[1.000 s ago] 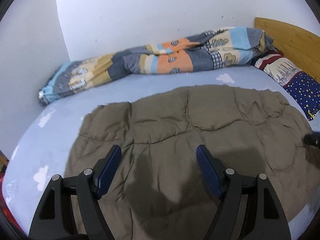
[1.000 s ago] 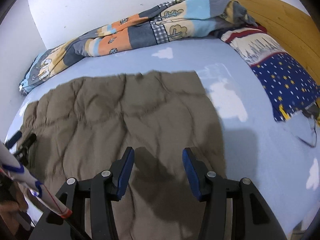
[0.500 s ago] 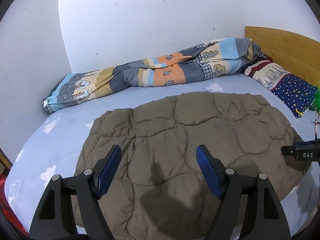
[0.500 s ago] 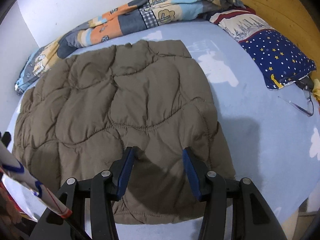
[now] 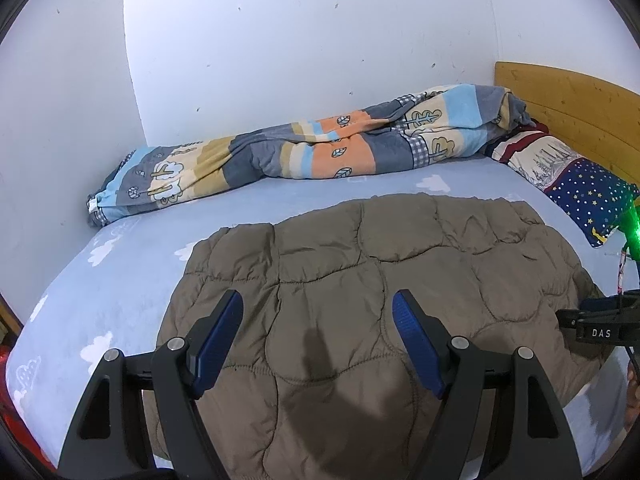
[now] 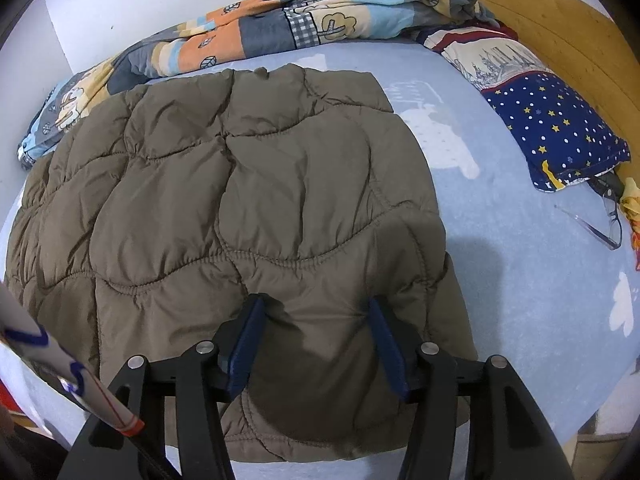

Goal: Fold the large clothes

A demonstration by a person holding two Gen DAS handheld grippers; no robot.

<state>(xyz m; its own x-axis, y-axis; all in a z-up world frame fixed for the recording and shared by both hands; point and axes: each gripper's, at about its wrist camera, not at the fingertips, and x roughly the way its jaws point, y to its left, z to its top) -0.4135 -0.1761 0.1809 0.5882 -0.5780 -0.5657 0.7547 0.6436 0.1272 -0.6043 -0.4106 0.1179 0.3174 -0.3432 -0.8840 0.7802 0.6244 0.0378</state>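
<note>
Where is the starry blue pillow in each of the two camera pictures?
Left wrist: starry blue pillow at the right edge, below the wooden headboard.
Right wrist: pillow upper right, beside the headboard.
Shared landmark: the brown quilted jacket to its left.

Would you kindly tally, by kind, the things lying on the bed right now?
Jacket: 1
Blanket: 1
Pillow: 1
Glasses: 1
Total: 4
</note>
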